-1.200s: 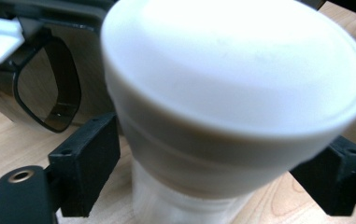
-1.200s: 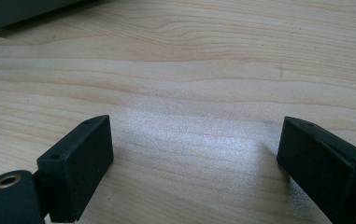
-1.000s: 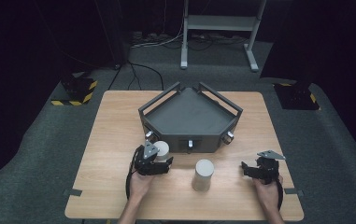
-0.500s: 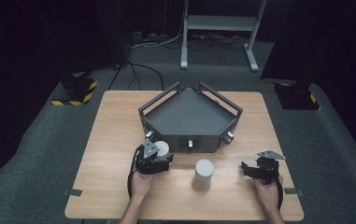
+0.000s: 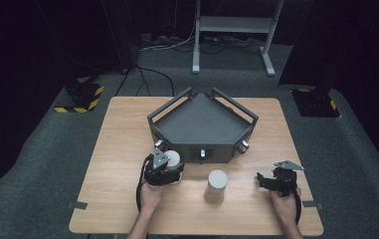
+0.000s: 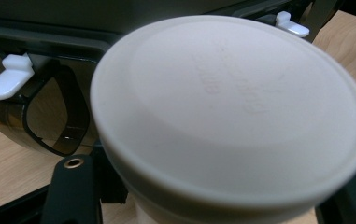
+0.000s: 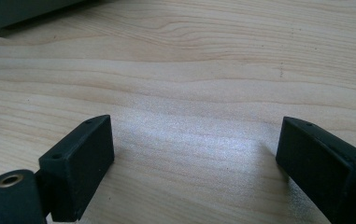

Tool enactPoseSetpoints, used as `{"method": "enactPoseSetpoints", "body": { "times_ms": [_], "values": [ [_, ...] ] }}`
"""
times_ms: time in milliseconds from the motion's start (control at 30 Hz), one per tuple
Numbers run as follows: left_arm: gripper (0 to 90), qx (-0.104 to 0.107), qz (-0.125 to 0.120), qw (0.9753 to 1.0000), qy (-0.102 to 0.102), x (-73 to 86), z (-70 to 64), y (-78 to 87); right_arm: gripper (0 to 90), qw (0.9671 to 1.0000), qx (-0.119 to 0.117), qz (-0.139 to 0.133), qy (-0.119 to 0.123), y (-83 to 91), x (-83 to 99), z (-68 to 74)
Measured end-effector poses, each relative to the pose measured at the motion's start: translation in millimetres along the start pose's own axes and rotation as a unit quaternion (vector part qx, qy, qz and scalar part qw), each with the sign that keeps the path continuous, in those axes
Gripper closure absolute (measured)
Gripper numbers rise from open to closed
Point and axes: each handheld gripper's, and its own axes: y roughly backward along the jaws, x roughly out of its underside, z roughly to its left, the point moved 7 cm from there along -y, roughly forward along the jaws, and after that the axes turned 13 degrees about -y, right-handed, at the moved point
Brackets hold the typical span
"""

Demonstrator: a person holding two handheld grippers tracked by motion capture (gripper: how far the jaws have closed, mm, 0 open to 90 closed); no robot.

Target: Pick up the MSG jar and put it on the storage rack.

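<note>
A cream cup [image 5: 173, 159] stands at the front left corner of the dark grey tray [image 5: 202, 122]. My left gripper [image 5: 170, 170] is shut on the cup, with one black jaw on each side. In the left gripper view the cup's round top [image 6: 231, 107] looms close and hides most of the jaws. A second cream cup [image 5: 216, 186] stands upright on the table near the front middle, apart from both grippers. My right gripper [image 5: 264, 180] rests low over the wood at the front right. It is open, and bare table shows between its fingers [image 7: 80, 163].
The tray has raised rails and small white knobs [image 6: 7, 79] along its front wall. The wooden table [image 5: 122, 144] sits on grey carpet, with a metal stand [image 5: 232, 30] and cables behind it. Bare wood lies left of the tray and between the two hands.
</note>
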Motion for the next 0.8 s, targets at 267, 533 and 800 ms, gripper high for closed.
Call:
{"method": "enactPoseSetpoints", "body": {
  "times_ms": [267,533,800],
  "values": [
    [35.0,-0.001,-0.004,1.0,-0.001,1.2,-0.3,0.4,10.9,1.0,0.001,0.0,-0.001,0.0,0.0,0.1],
    [35.1,0.002,-0.007,0.9999,0.008,1.3,4.1,2.7,11.3,1.0,0.001,-0.001,-0.001,0.0,0.1,0.1],
    [35.1,0.007,-0.01,0.9999,-0.006,-11.7,4.5,12.7,11.4,1.0,0.001,-0.001,-0.002,0.0,0.1,0.1]
  ]
}}
